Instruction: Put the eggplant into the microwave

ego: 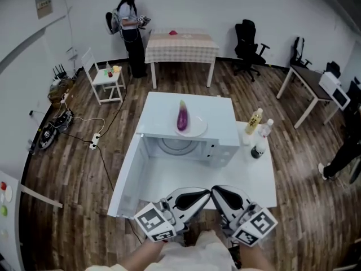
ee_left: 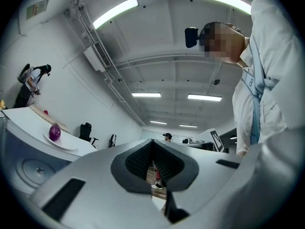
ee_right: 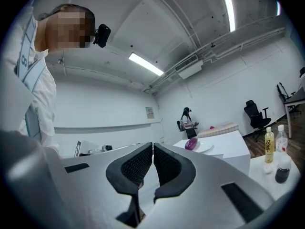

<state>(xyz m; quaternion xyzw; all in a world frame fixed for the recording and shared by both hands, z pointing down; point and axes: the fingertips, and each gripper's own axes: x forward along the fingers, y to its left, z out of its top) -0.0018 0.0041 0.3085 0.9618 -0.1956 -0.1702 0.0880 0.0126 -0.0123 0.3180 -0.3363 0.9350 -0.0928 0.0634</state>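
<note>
Task barely begun: eggplant (ego: 183, 118) lies on a plate (ego: 198, 130) atop the open-doored microwave (ego: 225, 141), not inside, while left gripper (ego: 198, 196) and right gripper (ego: 223, 196) are both clenched empty, well short of it.

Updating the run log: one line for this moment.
purple eggplant: on white plate atop white microwave; door: open; left gripper: shut, empty; right gripper: shut, empty

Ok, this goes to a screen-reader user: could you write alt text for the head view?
From above, a purple eggplant lies on a white plate atop a white microwave whose door stands open, on a white table. The left gripper and right gripper, both shut and empty, sit at the bottom edge; bottles stand right of the microwave.
</note>
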